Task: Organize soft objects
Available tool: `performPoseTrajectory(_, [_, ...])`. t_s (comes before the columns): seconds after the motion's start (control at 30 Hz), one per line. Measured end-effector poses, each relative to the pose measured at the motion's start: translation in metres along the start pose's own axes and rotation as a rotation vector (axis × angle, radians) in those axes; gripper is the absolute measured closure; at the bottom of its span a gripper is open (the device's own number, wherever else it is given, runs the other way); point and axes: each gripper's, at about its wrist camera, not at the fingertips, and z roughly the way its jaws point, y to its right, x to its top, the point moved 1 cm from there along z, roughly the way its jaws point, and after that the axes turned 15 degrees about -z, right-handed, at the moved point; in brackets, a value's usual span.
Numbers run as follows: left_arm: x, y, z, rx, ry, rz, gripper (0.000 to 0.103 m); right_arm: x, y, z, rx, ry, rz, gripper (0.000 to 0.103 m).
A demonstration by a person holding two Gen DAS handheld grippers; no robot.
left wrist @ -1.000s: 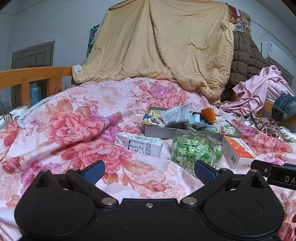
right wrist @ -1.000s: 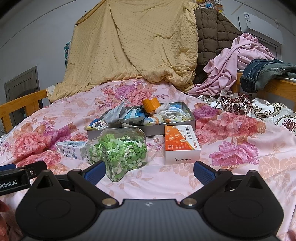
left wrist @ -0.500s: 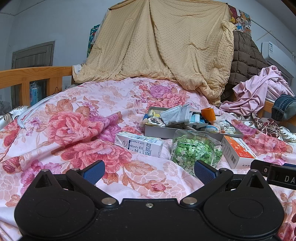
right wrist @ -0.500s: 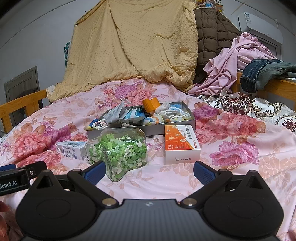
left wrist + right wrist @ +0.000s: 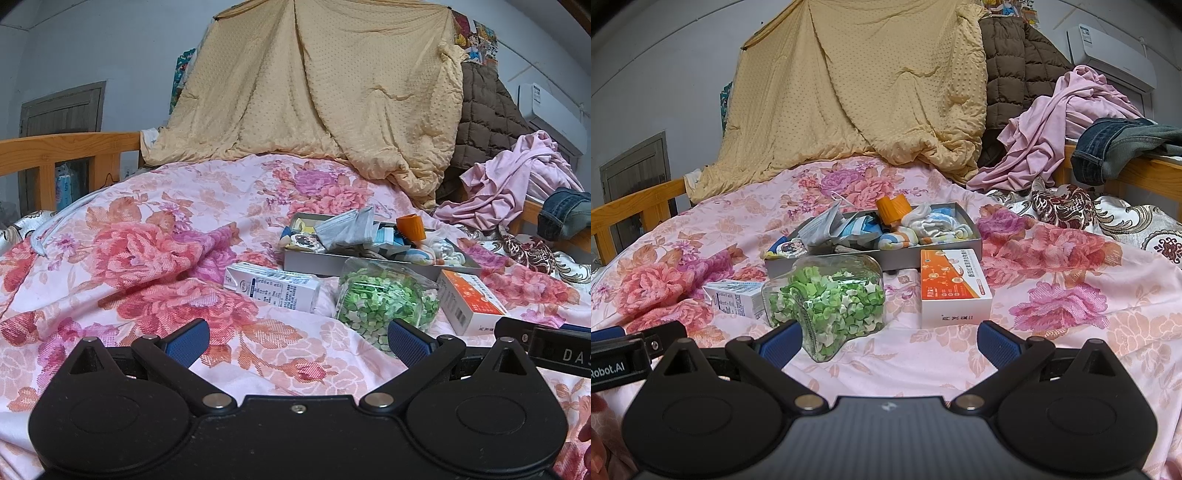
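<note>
A grey tray [image 5: 960, 244] on the floral bed holds rolled socks [image 5: 934, 223], a grey face mask [image 5: 822, 229], an orange cap [image 5: 894, 210] and small packets. It also shows in the left wrist view [image 5: 314, 260]. In front of the tray lie a clear jar of green paper stars [image 5: 831, 295] [image 5: 384, 295], an orange-and-white box [image 5: 955, 288] [image 5: 469, 301] and a white carton [image 5: 737, 297] [image 5: 273, 286]. My left gripper [image 5: 297, 338] is open and empty, low over the bedspread, short of the carton. My right gripper [image 5: 888, 338] is open and empty, just short of the jar and box.
A yellow blanket [image 5: 857, 96] hangs at the back. A brown quilted coat [image 5: 1015, 74], pink clothes [image 5: 1063, 122] and jeans [image 5: 1123, 144] pile on the right over a wooden rail. A wooden bed rail [image 5: 66, 151] runs at the left.
</note>
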Motion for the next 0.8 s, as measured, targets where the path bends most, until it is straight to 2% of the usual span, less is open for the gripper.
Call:
performPoseTrajectory(0.4, [0.0007, 0.0015, -0.0002, 0.042, 0.0, 0.015, 0.001, 0.0001, -0.0004, 0.0, 0.0, 0.0, 0.001, 0.0])
performPoseTrajectory(0.8, [0.0013, 0.0005, 0.0002, 0.038, -0.003, 0.013, 0.001, 0.0001, -0.0007, 0.0003, 0.002, -0.003, -0.001, 0.0])
